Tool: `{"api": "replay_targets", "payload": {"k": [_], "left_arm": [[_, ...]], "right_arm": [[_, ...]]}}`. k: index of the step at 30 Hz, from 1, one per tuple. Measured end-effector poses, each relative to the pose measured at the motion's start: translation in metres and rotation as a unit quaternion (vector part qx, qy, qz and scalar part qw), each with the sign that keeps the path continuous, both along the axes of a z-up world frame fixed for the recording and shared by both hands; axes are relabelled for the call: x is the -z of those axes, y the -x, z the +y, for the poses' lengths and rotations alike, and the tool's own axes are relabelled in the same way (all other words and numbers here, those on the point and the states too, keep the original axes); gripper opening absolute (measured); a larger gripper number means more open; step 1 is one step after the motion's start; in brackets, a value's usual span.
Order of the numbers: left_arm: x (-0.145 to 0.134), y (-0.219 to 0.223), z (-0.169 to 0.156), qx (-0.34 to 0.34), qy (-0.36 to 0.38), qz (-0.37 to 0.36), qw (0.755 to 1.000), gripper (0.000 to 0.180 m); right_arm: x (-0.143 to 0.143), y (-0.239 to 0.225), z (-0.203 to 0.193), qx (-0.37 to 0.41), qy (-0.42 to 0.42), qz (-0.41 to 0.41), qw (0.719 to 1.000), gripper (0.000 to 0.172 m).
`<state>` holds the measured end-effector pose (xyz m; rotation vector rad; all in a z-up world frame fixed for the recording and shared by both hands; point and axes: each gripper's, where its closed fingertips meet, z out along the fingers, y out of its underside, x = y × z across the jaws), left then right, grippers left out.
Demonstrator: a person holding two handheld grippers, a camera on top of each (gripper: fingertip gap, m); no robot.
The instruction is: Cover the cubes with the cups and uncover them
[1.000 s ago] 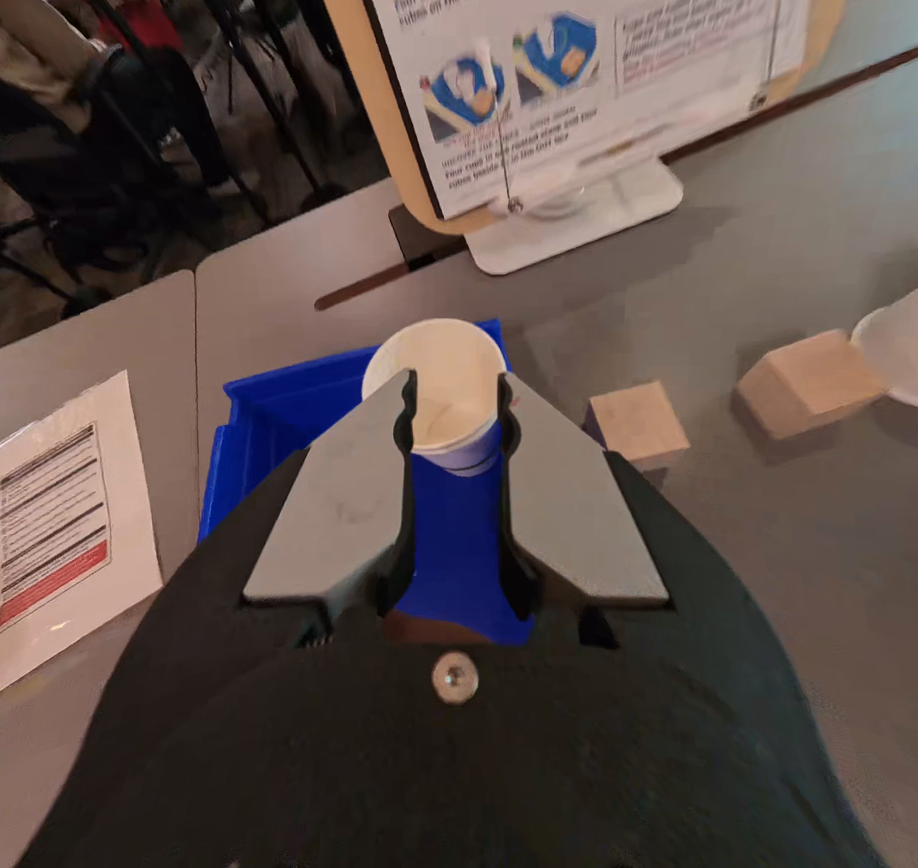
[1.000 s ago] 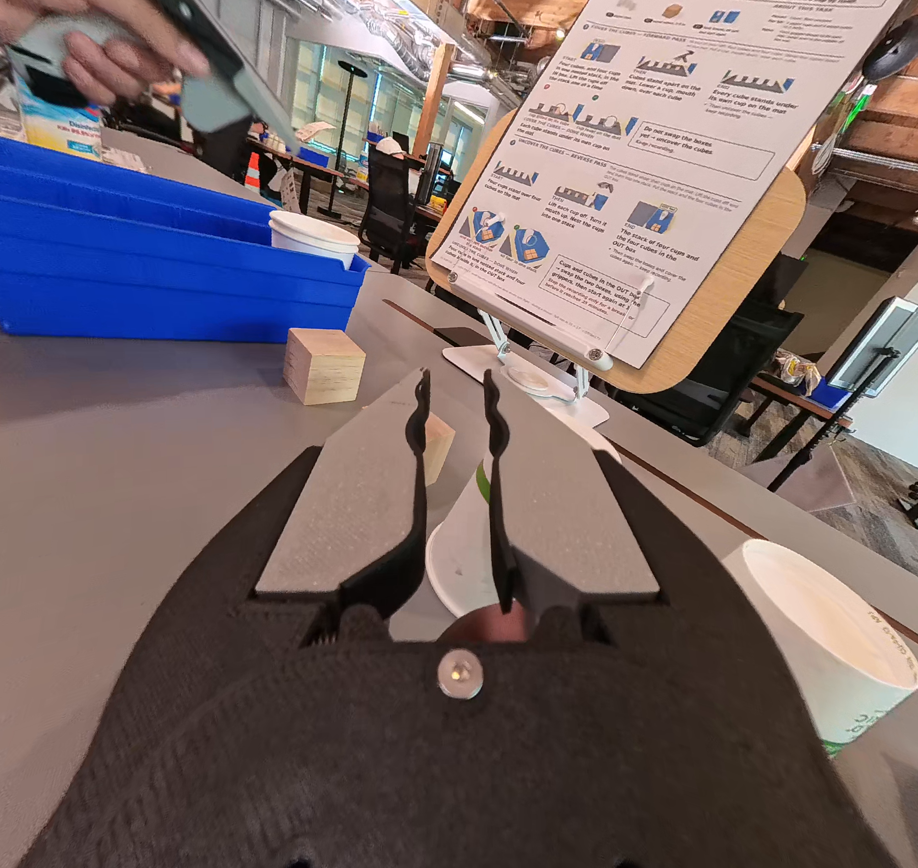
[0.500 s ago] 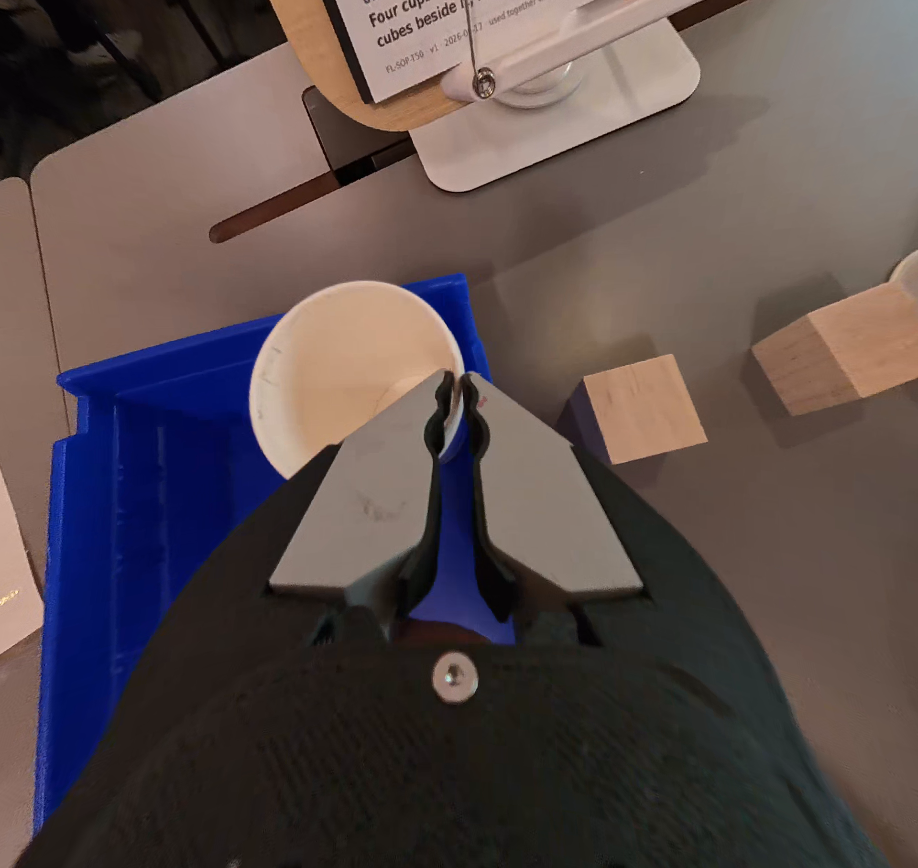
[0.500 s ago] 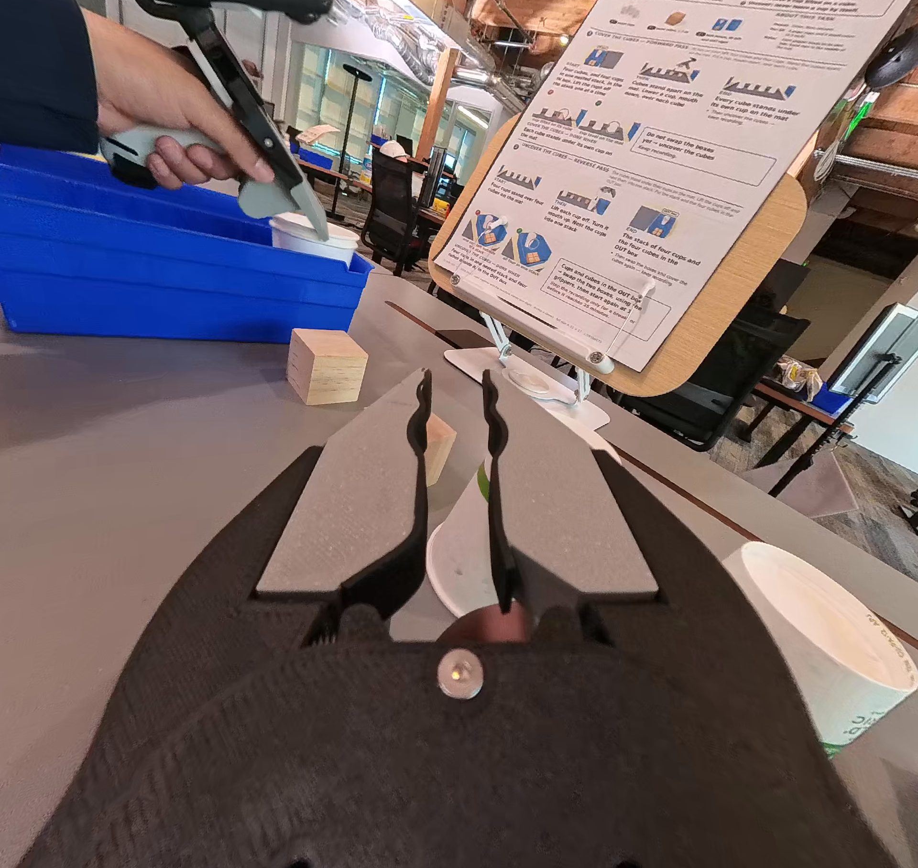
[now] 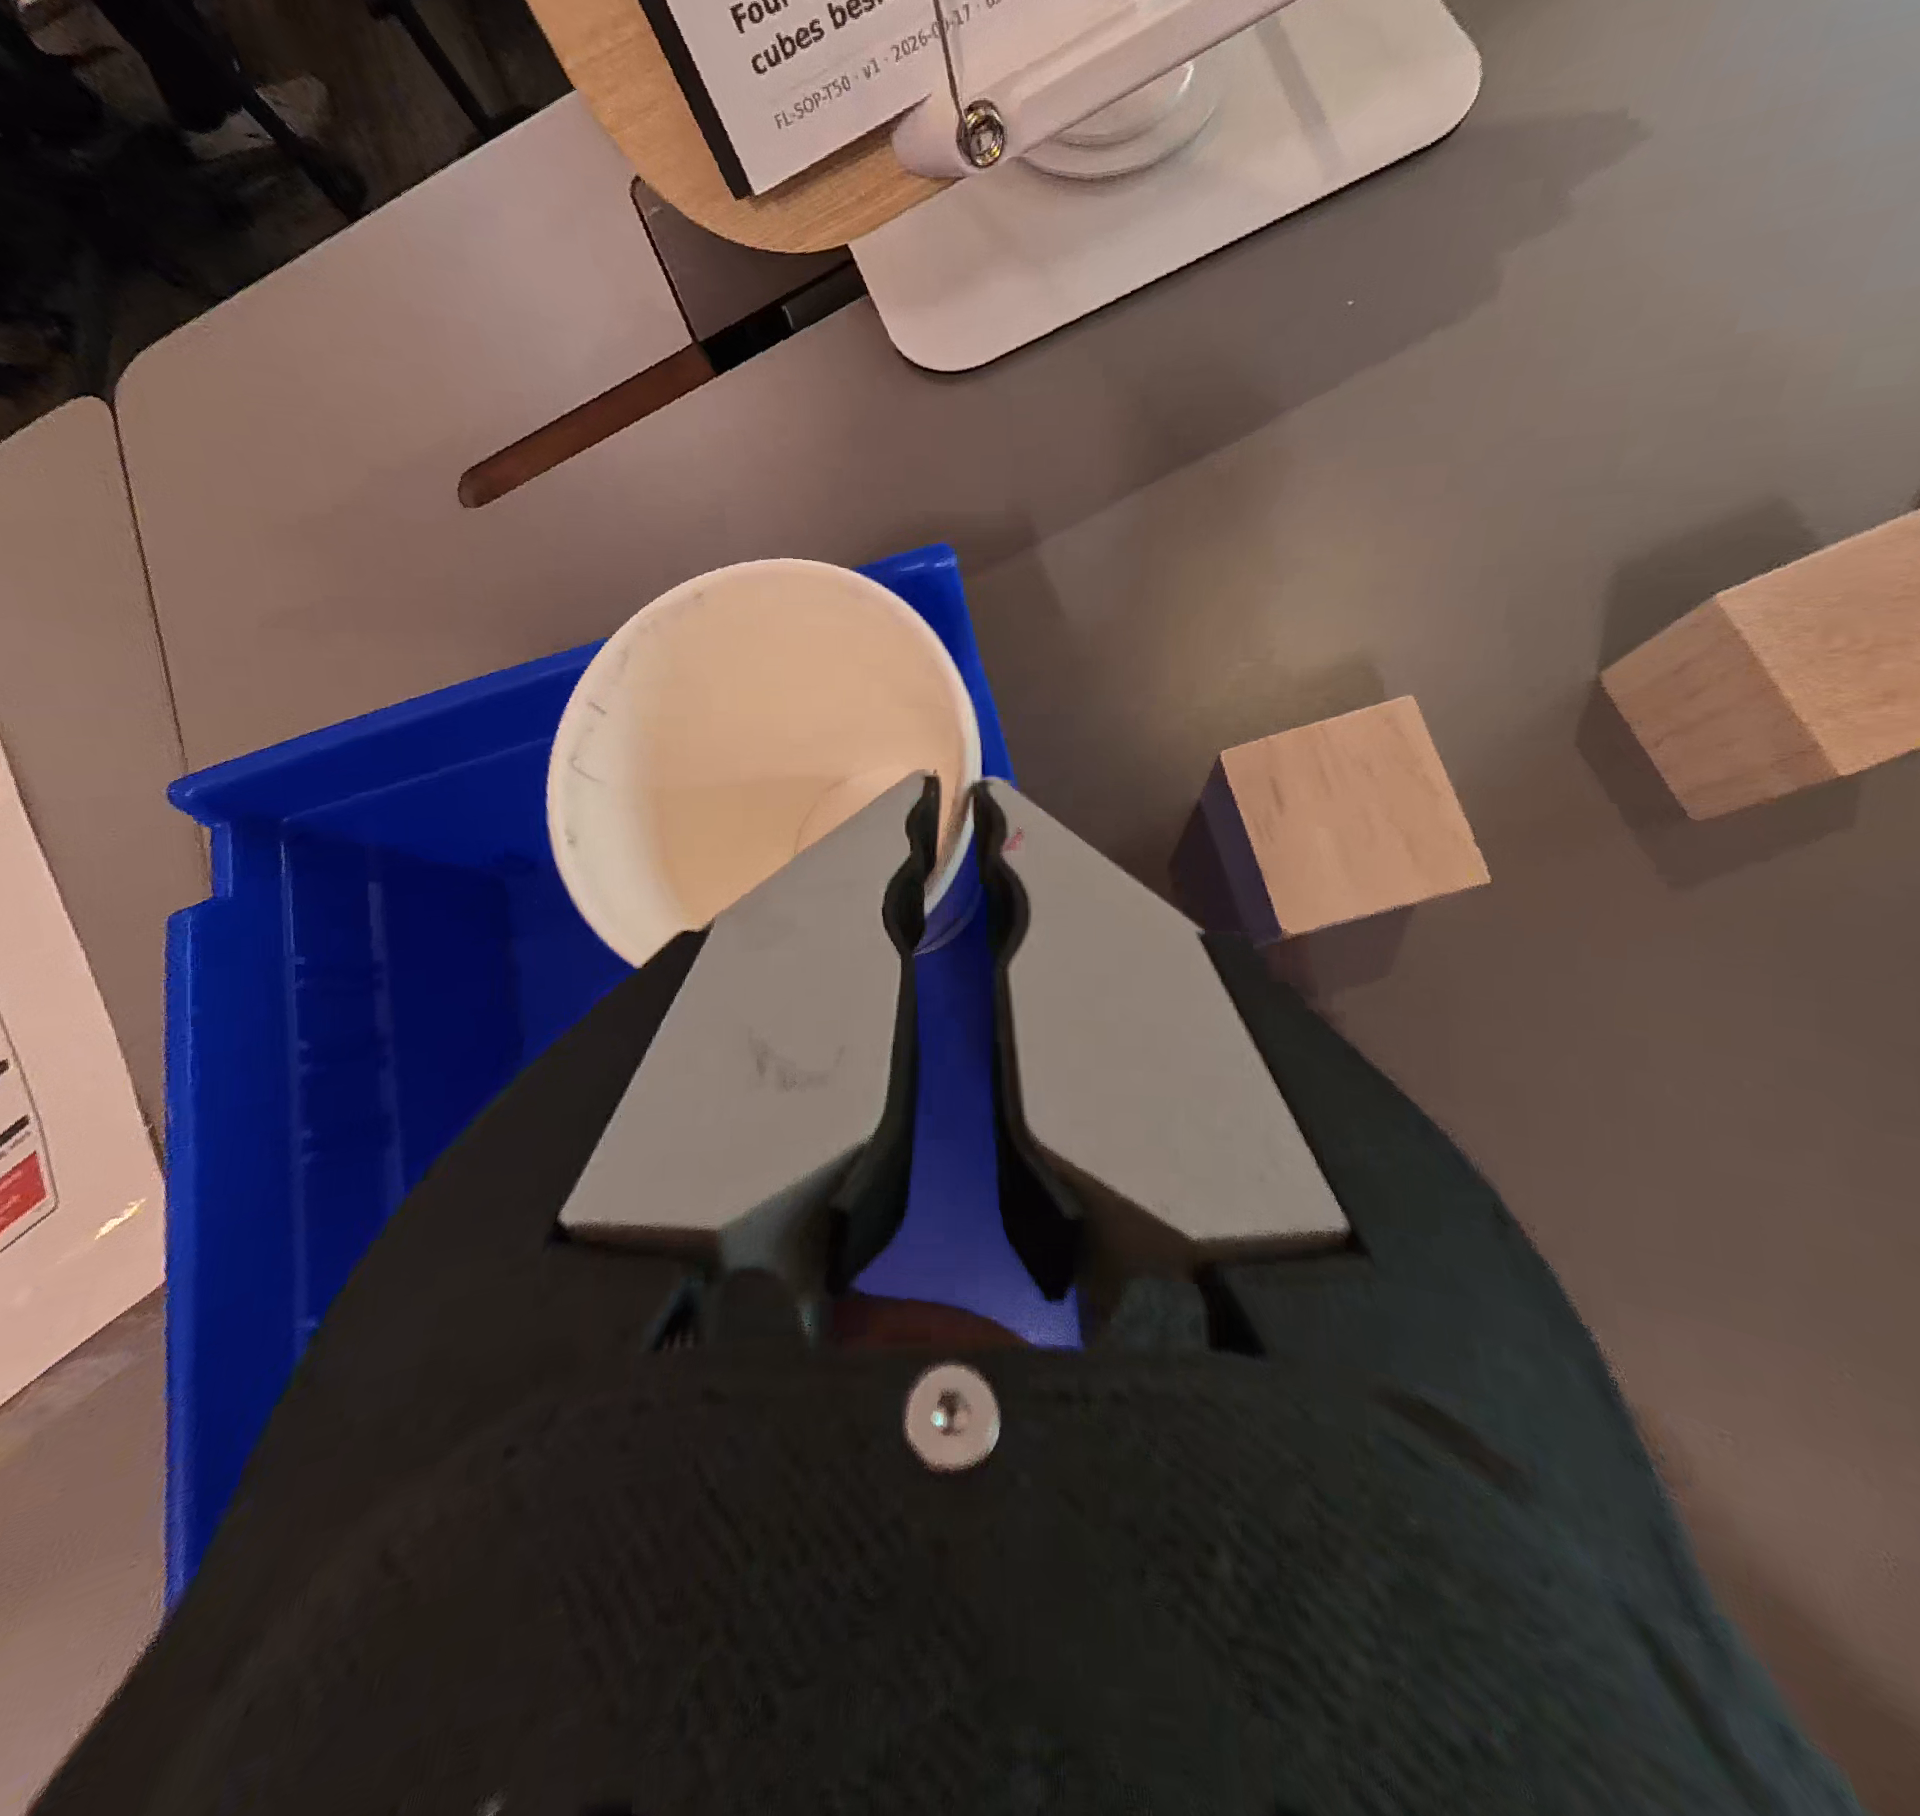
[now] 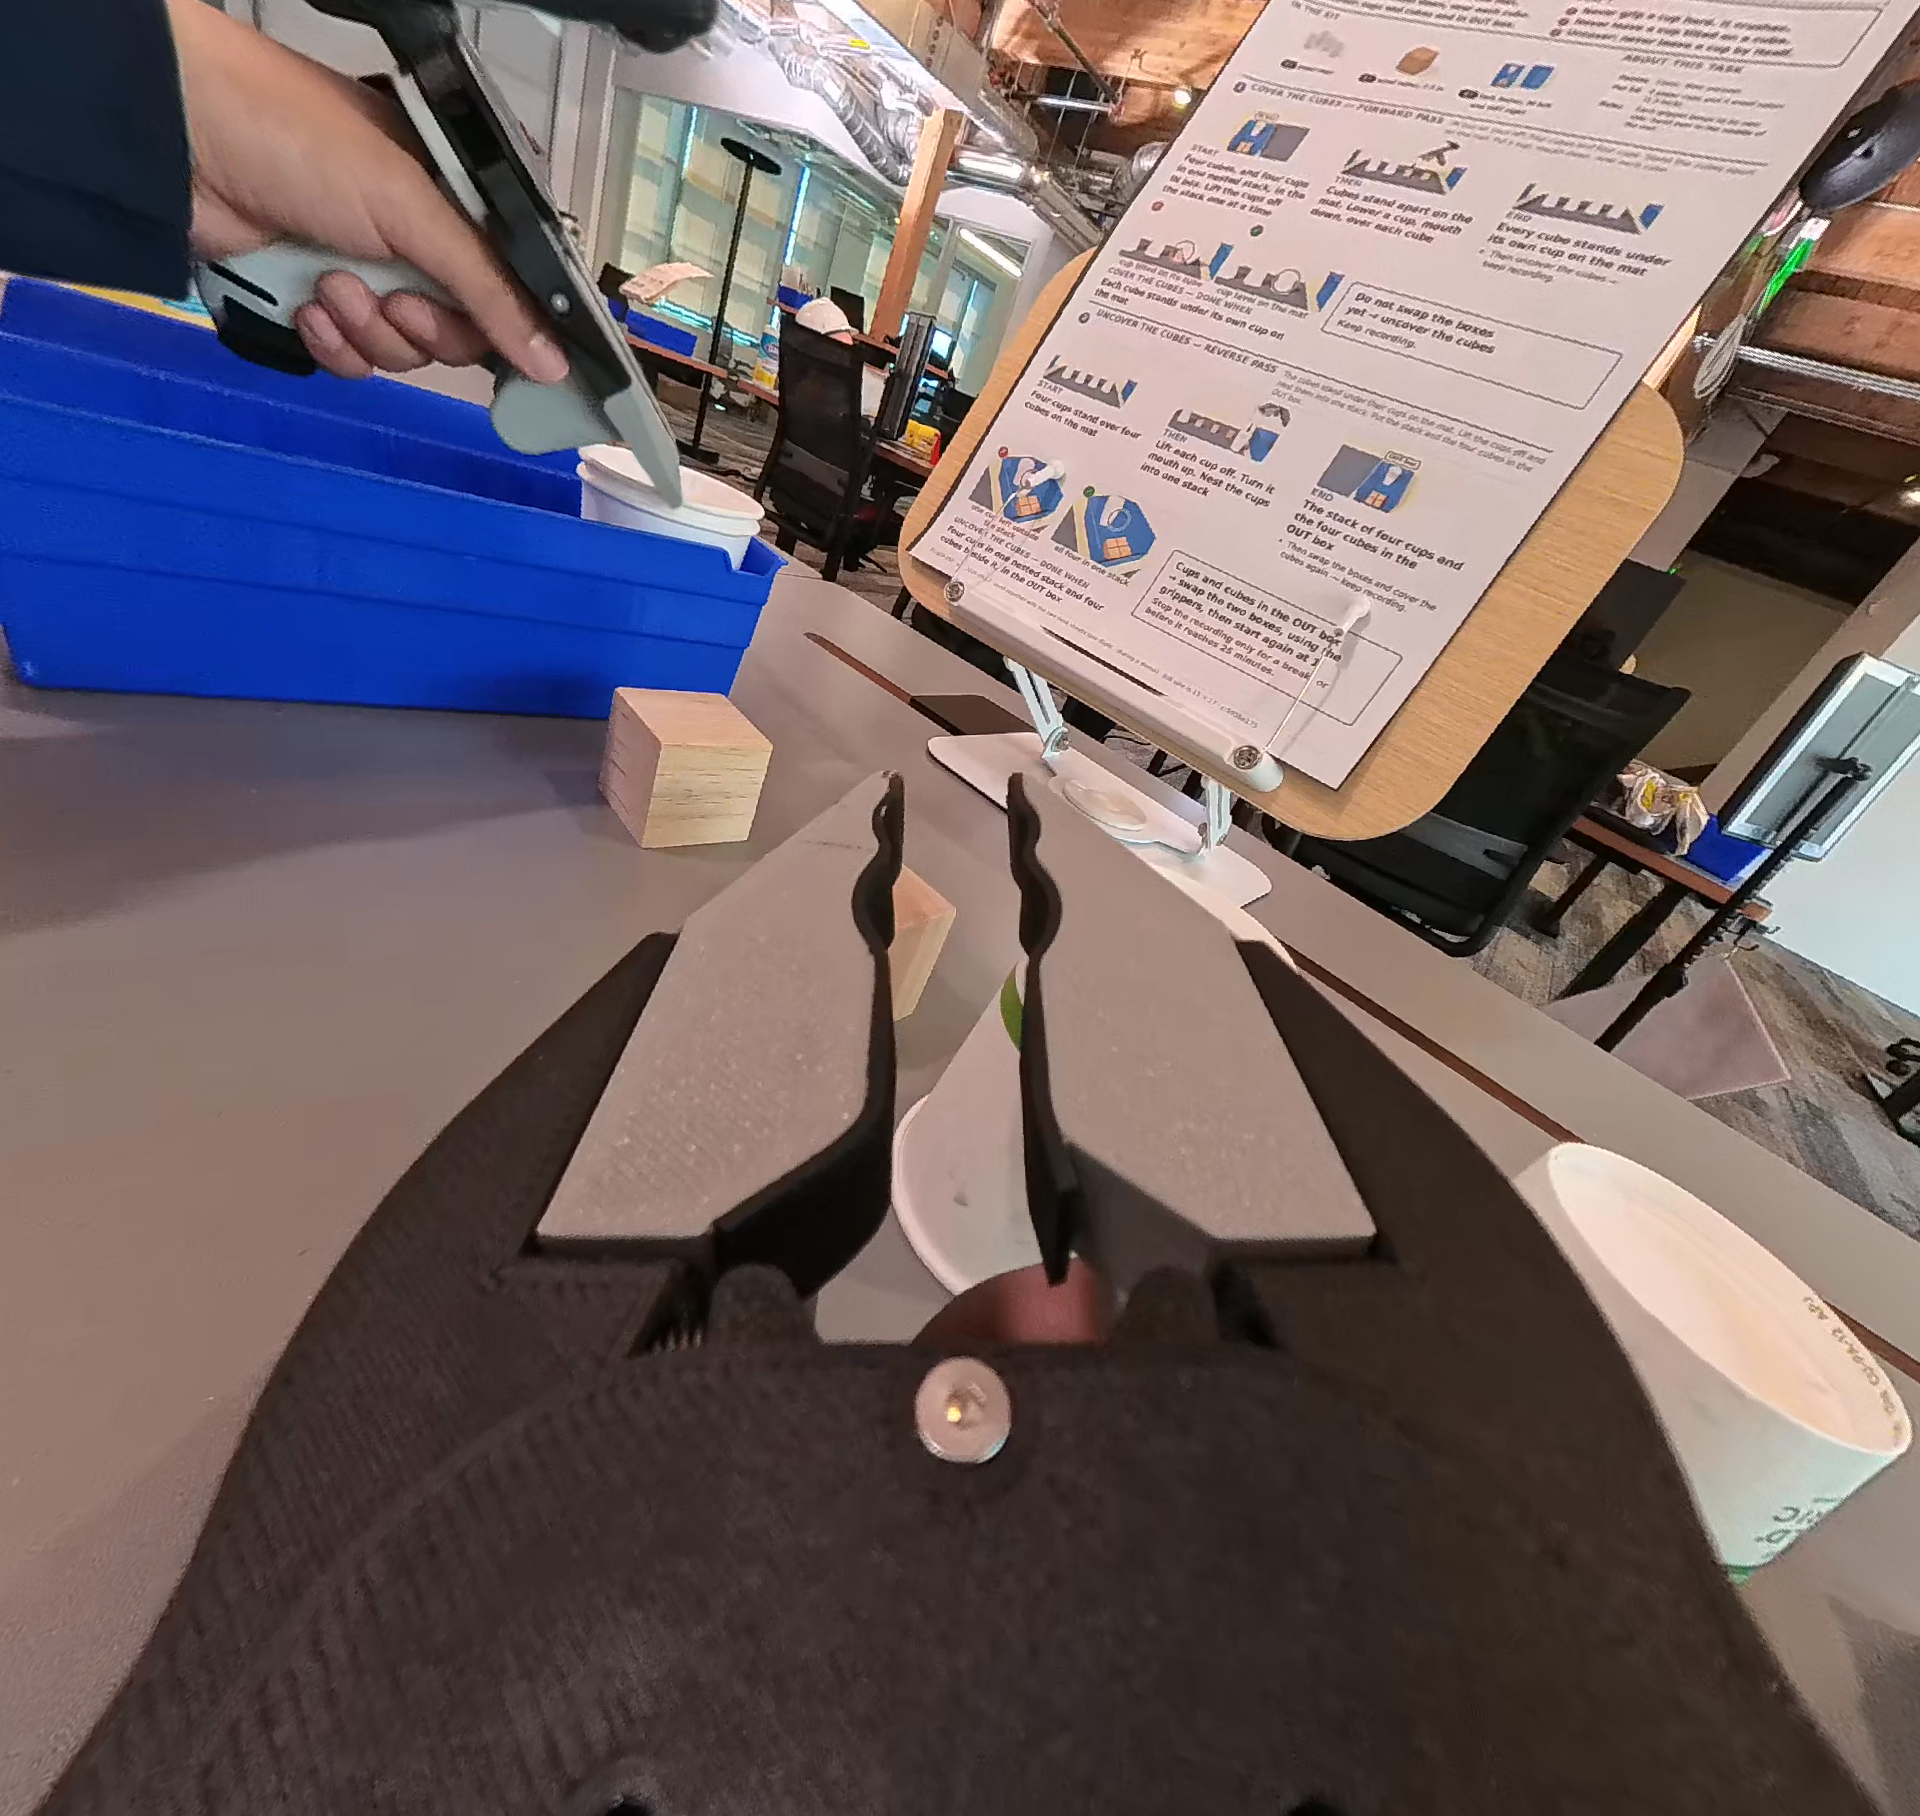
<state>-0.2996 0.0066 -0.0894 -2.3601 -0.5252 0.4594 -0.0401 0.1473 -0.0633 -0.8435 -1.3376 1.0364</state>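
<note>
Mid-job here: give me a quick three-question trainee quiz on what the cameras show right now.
1. True or false: the white cup is mouth up at a corner of the blue bin.
2. The left gripper is: A) pinching the cup's wall, one finger inside and one outside; B) closed on a cube; C) resting flat on the table.
3. Fill in: the left wrist view shows ___ uncovered wooden cubes on the grey table.

Key: 1 true; 2 A; 3 two.
</note>
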Motion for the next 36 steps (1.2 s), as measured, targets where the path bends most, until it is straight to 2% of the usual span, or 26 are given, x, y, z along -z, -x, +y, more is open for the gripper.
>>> {"api": "replay_targets", "payload": {"k": [6,9,12,14,16,17,19,20,24,25,27,30,33,36], "left_arm": [[0.002,0.002,0.004,-0.003,-0.003,-0.004,1.0,0.002],[-0.008,0.008,0.001,-0.014,-0.008,0.018,1.0,0.002],[-0.033,0.013,0.001,-0.03,-0.045,0.047,0.997,0.002],[-0.059,0.012,0.002,-0.033,-0.097,0.068,0.992,0.002],[-0.075,0.006,0.006,-0.028,-0.15,0.051,0.987,0.002],[-0.071,0.005,0.004,-0.027,-0.136,0.041,0.989,0.002],[-0.069,0.021,-0.013,-0.058,-0.072,0.108,0.99,0.002],[-0.077,0.023,-0.017,-0.066,-0.076,0.132,0.986,0.002],[-0.125,0.005,-0.017,-0.075,-0.203,0.154,0.964,0.002],[-0.139,-0.008,-0.017,-0.066,-0.222,0.169,0.958,0.002],[-0.168,-0.057,-0.008,-0.006,-0.267,0.203,0.942,0.001],[-0.199,-0.157,0.011,0.11,-0.36,0.221,0.9,0.001],[-0.194,-0.244,0.029,0.204,-0.467,0.142,0.849,0.001],[-0.159,-0.289,0.043,0.242,-0.514,0.055,0.821,0.002]], "right_arm": [[-0.002,-0.001,0.0,0.001,-0.003,0.003,1.0,0.016],[-0.001,0.0,-0.001,-0.001,-0.002,0.001,1.0,0.016],[0.0,0.0,-0.003,-0.005,-0.007,-0.001,1.0,0.016],[0.001,0.0,-0.005,-0.006,-0.013,-0.003,1.0,0.016],[0.003,0.001,-0.006,-0.007,-0.016,-0.005,1.0,0.016],[0.003,0.001,-0.006,-0.007,-0.016,-0.007,1.0,0.016],[0.004,0.001,-0.006,-0.009,-0.016,-0.008,1.0,0.016],[0.004,0.001,-0.006,-0.008,-0.016,-0.009,1.0,0.016],[0.005,0.002,-0.008,-0.022,0.004,-0.018,1.0,0.017],[0.007,0.002,-0.01,-0.032,0.014,-0.027,0.999,0.017],[0.02,0.003,-0.025,-0.087,0.034,-0.072,0.993,0.02],[0.027,-0.012,-0.074,-0.243,0.117,-0.136,0.953,0.022],[0.009,-0.032,-0.104,-0.368,0.222,-0.152,0.89,0.033],[-0.022,-0.039,-0.092,-0.414,0.33,-0.112,0.841,0.048]]}}
